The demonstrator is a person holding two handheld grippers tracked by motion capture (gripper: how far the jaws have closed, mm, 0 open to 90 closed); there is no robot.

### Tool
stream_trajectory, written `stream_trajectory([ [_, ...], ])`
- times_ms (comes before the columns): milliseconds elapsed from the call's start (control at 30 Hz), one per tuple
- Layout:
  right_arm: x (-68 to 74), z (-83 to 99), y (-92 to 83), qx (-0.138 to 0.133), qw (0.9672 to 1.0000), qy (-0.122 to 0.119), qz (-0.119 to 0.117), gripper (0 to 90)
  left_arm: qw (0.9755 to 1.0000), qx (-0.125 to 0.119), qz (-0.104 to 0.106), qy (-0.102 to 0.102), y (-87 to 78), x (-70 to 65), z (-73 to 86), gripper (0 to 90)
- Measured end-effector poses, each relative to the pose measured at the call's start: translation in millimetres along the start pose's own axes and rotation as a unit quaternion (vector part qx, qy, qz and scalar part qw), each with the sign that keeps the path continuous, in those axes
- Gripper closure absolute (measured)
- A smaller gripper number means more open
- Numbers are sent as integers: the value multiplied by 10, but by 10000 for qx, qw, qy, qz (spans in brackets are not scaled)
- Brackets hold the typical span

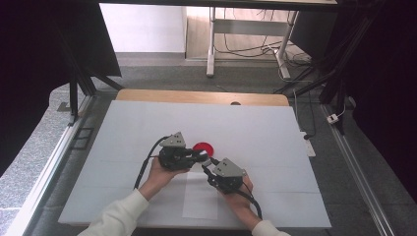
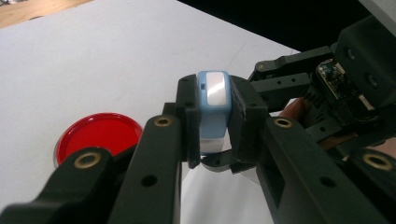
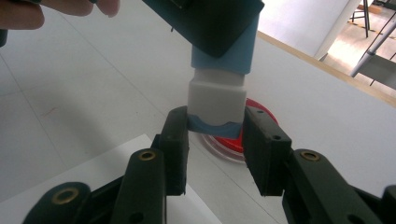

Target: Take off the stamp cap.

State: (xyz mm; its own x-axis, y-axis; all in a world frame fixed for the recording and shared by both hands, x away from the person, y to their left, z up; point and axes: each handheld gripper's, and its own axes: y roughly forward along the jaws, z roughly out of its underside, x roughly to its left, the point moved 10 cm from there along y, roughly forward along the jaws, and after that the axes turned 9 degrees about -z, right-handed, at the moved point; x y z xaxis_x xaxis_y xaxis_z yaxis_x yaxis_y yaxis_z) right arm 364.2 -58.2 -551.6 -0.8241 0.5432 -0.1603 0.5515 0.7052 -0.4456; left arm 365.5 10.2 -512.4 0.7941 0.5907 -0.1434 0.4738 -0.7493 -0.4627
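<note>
Overhead, glossy round red lid (image 1: pixel 203 147)

No words, numbers or signs are showing that can be read, not on the blue and white thing (image 2: pixel 213 109) or anything else.

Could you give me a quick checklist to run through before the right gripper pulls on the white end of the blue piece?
1. Left gripper clamped on the blue piece: ok, its pads press both sides.
2. Right gripper closed on the lower end, below the white cap: cannot tell; the jaws flank it, contact is not clear.
3. Both grippers meet over the table, near the red dish: ok.
4. Red dish directly under the piece: ok, it lies just behind and below.
5. White cap seated on the blue body: ok, no gap visible.
</note>
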Motion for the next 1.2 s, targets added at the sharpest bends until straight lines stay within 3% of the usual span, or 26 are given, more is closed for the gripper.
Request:
stream_trajectory([
  [933, -4, 18, 15, 106, 9998, -136, 137, 645, 10000, 28, -57, 1, 6, 18, 16, 753],
  [1200, -2, 19, 12, 61, 9999, -27, 145, 645, 10000, -13, -51, -22, 6, 20, 16, 753],
])
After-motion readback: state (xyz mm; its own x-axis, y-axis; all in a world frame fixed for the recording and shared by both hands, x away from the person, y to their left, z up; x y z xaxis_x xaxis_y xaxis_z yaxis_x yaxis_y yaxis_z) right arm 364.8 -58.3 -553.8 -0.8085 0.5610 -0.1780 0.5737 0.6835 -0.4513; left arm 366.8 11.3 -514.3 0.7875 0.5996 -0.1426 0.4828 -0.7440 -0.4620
